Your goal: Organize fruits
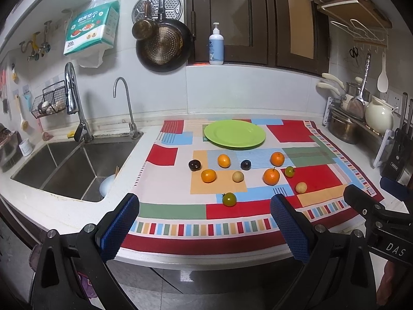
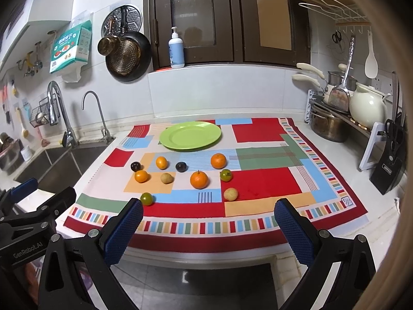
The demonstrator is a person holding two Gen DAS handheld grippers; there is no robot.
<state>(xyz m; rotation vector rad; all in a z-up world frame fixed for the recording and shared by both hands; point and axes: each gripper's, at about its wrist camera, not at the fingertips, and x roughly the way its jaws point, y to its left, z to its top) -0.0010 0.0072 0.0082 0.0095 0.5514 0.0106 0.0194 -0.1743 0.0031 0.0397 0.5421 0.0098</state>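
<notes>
Both tongs, left tongs (image 1: 204,222) and right tongs (image 2: 209,222), hovering spread, empty | fruits (image 1: 271,176) lying loose on cloth (image 1: 313,178) | plate (image 1: 235,133) waiting, likely collection spot.

We see the green plate (image 2: 190,134) at 12 o'clock, 10 fruits (image 2: 199,179) scattered below, right gripper (image 2: 209,223) agape.
</notes>
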